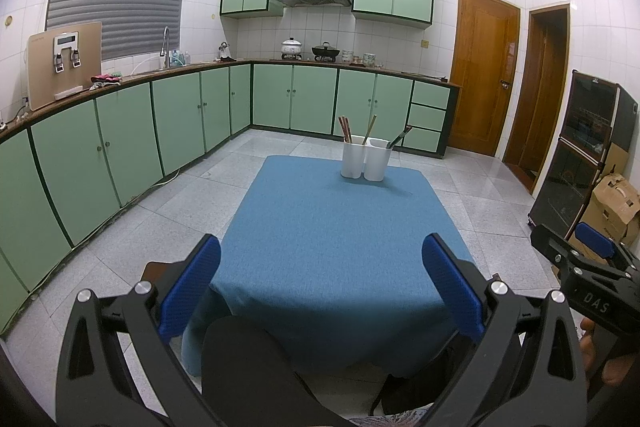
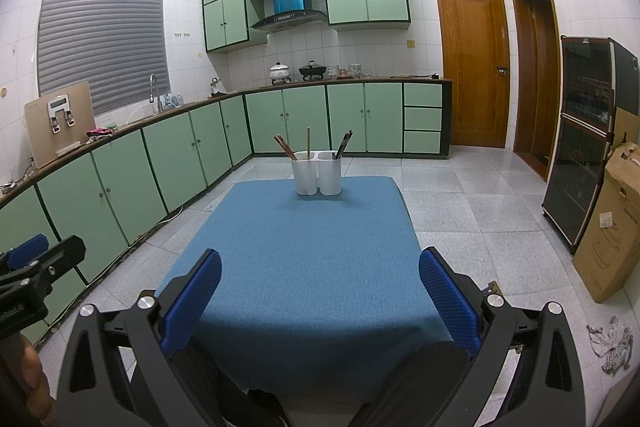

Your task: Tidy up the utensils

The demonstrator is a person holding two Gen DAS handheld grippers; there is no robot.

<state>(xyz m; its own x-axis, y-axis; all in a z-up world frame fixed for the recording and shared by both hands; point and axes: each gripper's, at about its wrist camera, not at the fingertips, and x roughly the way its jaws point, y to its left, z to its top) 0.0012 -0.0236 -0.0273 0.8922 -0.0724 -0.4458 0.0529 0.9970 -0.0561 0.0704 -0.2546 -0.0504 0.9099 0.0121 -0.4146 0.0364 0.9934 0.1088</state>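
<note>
A white two-compartment utensil holder [image 1: 366, 159] [image 2: 317, 173] stands at the far end of a table covered with a blue cloth [image 1: 332, 223] [image 2: 304, 247]. Brown and light wooden chopsticks [image 1: 346, 129] [image 2: 285, 147] lean in its left compartment. Dark chopsticks [image 1: 400, 137] [image 2: 343, 143] lean in the right one. My left gripper [image 1: 320, 283] hangs open over the table's near edge, with nothing between its blue pads. Open as well, my right gripper [image 2: 319, 291] is empty at the near edge. Both are far from the holder.
Green cabinets [image 1: 120, 147] run along the left and back walls under a counter with pots [image 1: 291, 47]. A dark glass cabinet [image 2: 580, 131] and a cardboard box [image 2: 612, 227] stand at the right. Grey tiled floor surrounds the table. Dark-clad knees [image 1: 248, 359] show below.
</note>
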